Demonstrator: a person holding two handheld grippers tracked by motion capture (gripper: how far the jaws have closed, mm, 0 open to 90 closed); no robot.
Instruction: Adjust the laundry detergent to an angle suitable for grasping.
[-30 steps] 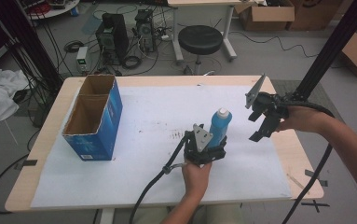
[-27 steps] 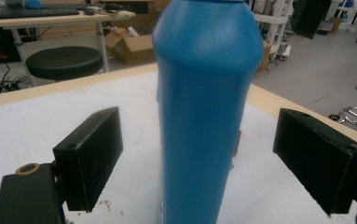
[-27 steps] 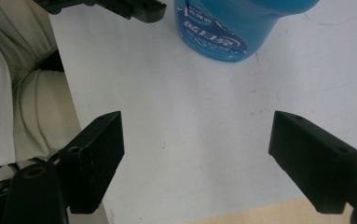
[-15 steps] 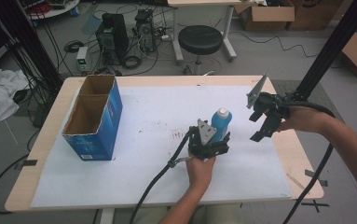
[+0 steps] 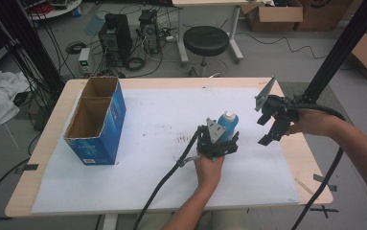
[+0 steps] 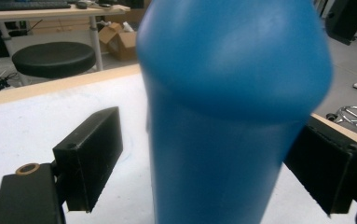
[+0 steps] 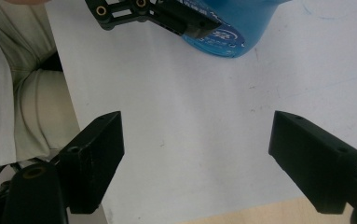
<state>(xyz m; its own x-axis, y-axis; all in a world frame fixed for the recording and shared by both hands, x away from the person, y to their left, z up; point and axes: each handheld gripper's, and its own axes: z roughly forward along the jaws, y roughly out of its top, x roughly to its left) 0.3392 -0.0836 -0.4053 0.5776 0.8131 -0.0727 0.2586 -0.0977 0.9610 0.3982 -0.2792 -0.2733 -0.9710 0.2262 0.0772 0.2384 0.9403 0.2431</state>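
Note:
A blue bottle (image 5: 228,123) with a white cap stands upright on the white sheet near the table's middle right. My left gripper (image 5: 222,139) straddles its lower body, open. In the left gripper view the bottle (image 6: 232,116) is very close; one jaw stands a clear gap off it and the other sits at or near its side. My right gripper (image 5: 269,128) hovers open to the bottle's right with nothing between its jaws (image 7: 197,154). The right gripper view looks down on the bottle's base (image 7: 232,39) and one jaw of the left gripper.
A tall blue cardboard box (image 5: 97,124), open on top with two compartments, stands at the table's left. White paper (image 5: 138,163) covers most of the wooden table. A black frame post (image 5: 344,48) rises past the right edge. A stool (image 5: 206,40) and computers stand behind.
My left hand and gripper have edged slightly forward around the bottle. The bottle stays in place and the right gripper has barely moved.

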